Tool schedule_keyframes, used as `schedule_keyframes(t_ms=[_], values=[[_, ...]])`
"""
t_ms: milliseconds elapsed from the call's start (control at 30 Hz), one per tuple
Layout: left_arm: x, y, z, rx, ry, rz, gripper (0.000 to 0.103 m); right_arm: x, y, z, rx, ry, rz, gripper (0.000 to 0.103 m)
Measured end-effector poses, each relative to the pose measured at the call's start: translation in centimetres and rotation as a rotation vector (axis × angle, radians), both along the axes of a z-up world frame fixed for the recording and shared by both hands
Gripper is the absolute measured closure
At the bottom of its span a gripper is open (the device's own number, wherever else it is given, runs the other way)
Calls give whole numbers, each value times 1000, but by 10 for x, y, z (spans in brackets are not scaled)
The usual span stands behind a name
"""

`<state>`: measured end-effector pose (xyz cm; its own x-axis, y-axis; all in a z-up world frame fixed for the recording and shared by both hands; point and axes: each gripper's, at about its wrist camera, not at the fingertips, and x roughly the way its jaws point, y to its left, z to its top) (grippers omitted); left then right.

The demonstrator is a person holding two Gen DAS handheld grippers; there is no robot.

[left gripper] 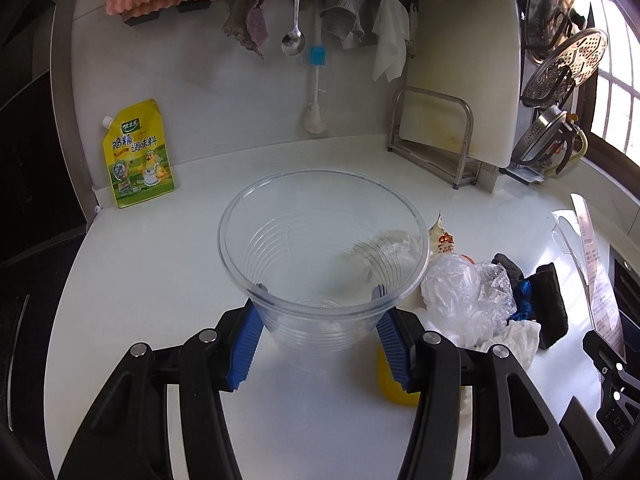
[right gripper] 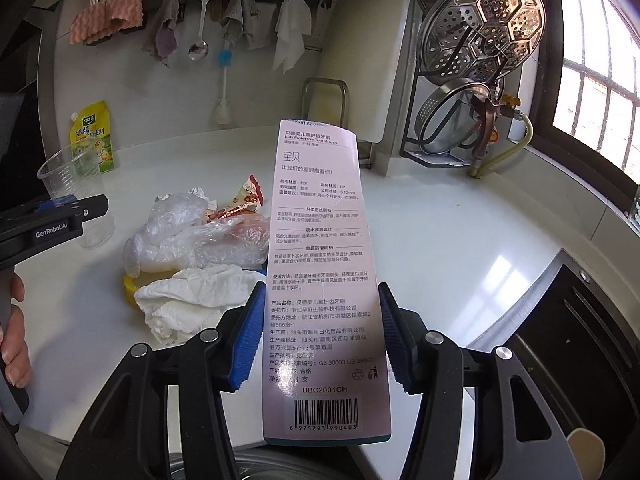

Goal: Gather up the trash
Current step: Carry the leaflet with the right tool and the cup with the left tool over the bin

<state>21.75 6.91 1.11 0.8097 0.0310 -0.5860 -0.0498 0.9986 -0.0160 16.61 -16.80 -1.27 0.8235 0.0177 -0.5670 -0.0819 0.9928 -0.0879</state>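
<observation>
My left gripper (left gripper: 318, 320) is shut on a clear plastic cup (left gripper: 322, 248), holding it by its lower sides above the white counter (left gripper: 160, 272); the cup looks empty. It also shows in the right wrist view (right gripper: 76, 196). My right gripper (right gripper: 322, 328) is shut on a pink toothbrush package (right gripper: 324, 264) with printed text and a barcode, held upright. A trash pile lies between them: crumpled clear plastic bags (left gripper: 468, 292) (right gripper: 192, 236), white tissue (left gripper: 516, 340) (right gripper: 192, 296), a snack wrapper (right gripper: 248, 200), a yellow lid (left gripper: 396, 380) and dark sponges (left gripper: 554, 304).
A yellow seasoning pouch (left gripper: 138, 156) leans on the back wall. A cutting board in a metal rack (left gripper: 452, 120) stands at the back right. Steamer trays and lids (right gripper: 480, 36) hang on a rack by the window. Cloths and utensils hang above. A dark sink (right gripper: 568, 336) lies right.
</observation>
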Motion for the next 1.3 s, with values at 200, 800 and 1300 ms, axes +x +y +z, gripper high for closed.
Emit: schedule_keyframes(t_ms=[200,800,1300], values=[[-50,2,9,-17,-3,-18,50,-42,-7,4,60,-4,-8,50],[-222,-78,-9,-18,12,-227,50,-198,-46,-20,203,62,6,50],[-252,-105,-59,-7,141,-266,50,-228,-55,-61,212,168,16,50]])
